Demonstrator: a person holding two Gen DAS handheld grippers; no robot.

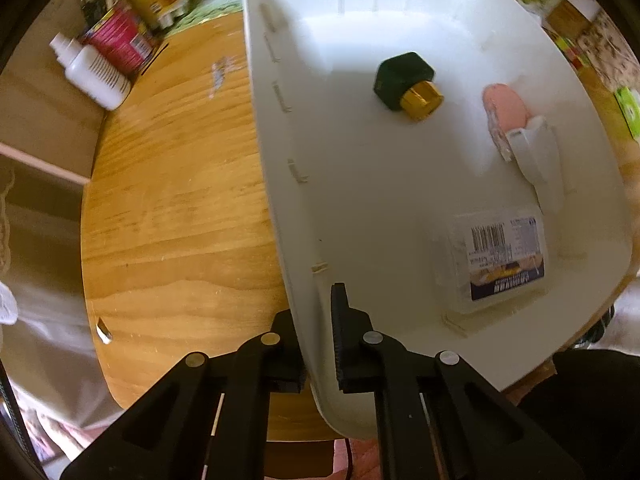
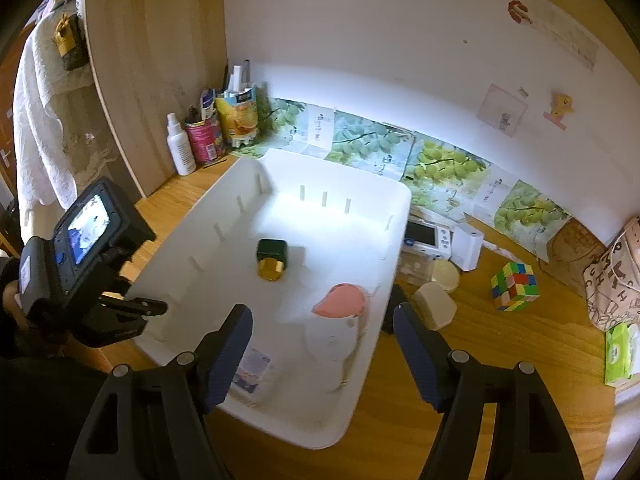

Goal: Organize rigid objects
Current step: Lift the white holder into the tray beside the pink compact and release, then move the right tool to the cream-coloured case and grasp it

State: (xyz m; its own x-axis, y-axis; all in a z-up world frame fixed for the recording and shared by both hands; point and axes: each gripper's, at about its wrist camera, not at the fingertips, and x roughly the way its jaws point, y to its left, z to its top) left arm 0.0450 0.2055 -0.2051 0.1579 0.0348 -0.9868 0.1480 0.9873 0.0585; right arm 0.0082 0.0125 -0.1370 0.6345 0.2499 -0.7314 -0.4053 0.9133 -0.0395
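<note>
A white plastic bin point(image 1: 372, 184) point(image 2: 236, 256) sits on the wooden desk. Inside lie a dark green bottle with a gold cap point(image 1: 402, 74) point(image 2: 273, 251), a white item with a pink end point(image 1: 506, 108) point(image 2: 340, 306), and a clear box with a barcode label point(image 1: 504, 256) point(image 2: 254, 368). My left gripper point(image 1: 314, 312) point(image 2: 154, 307) points straight down and is shut on the bin's left wall, one finger outside and one inside. My right gripper point(image 2: 320, 316) hovers open over the bin's near right part, the pink-ended item showing between its fingers, untouched.
Beside the bin's right wall lie a Rubik's cube point(image 2: 514, 286), small white containers point(image 2: 434, 306) and white devices point(image 2: 428, 236). A spray bottle point(image 2: 180, 144) point(image 1: 94, 72) and cans point(image 2: 204, 138) stand at the back left. A tissue pack point(image 2: 618, 354) and a bag point(image 2: 616, 280) are far right.
</note>
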